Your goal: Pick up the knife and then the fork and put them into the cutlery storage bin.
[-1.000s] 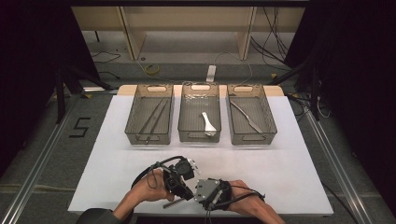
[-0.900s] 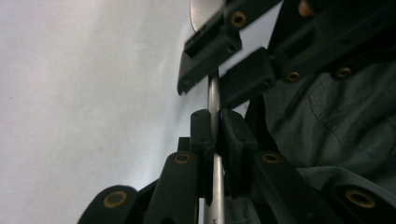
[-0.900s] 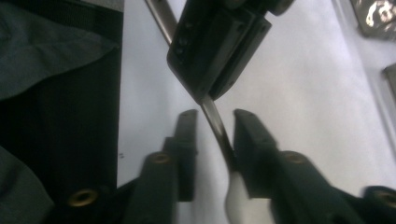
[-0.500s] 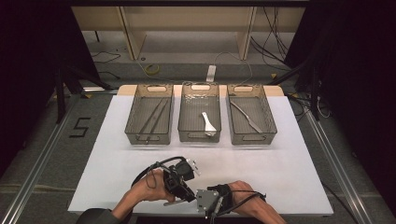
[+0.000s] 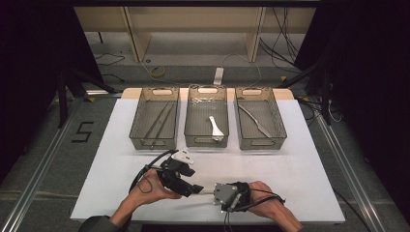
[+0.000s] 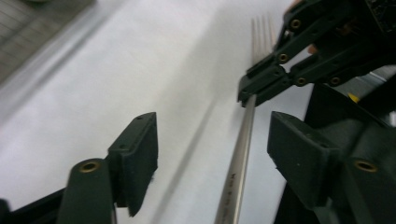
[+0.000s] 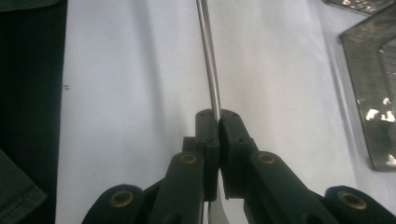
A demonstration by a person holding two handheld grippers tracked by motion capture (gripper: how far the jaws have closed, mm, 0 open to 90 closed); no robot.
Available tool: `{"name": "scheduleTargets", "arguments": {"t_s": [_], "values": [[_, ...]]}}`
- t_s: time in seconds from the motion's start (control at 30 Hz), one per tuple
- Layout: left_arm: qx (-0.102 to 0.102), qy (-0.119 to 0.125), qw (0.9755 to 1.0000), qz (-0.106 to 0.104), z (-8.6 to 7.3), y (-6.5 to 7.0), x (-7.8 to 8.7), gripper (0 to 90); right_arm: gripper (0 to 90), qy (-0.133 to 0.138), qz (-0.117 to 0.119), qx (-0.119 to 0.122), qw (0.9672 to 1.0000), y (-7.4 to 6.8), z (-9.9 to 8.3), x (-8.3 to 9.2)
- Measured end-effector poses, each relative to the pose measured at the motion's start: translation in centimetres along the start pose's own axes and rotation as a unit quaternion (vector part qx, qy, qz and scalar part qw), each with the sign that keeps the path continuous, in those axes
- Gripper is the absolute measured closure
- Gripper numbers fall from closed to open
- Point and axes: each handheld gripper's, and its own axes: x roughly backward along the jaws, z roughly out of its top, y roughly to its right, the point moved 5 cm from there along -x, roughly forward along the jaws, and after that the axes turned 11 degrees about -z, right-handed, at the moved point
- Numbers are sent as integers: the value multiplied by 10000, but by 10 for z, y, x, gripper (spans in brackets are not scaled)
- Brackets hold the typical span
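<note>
The right claw is clamped tight on the handle of a fork, which hangs just above the white tabletop. The left claw has just been opening; its jaws stand apart on either side of the handle, seemingly not touching it. Beyond both claws sit three trays.

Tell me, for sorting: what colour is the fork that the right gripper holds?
Plain silver metal fork, clearest in the left gripper view.
</note>
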Motion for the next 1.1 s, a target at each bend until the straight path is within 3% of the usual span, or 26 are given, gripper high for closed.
{"name": "scheduleTargets", "arguments": {"t_s": [0.23,0.37,0.43,0.63,0.83,1.1], "values": [[-120,498,9980,370,-1,-4,12,259,879,-43,-165,-279,9995,14,-12,3],[-2,1029,9931,567,-2,-10,26,243,879,-119,-288,-469,9984,27,-23,7],[17,1182,9910,632,-3,-12,30,237,879,-149,-358,-615,9974,32,-29,8],[118,1329,9881,768,-8,-17,34,212,880,-190,-493,-998,9936,47,-42,13],[146,1558,9838,871,-8,-20,38,203,880,-170,-688,-1453,9868,62,-48,18],[181,1703,9809,925,-9,-22,42,199,879,-180,-825,-2081,9745,78,-62,24]]}}
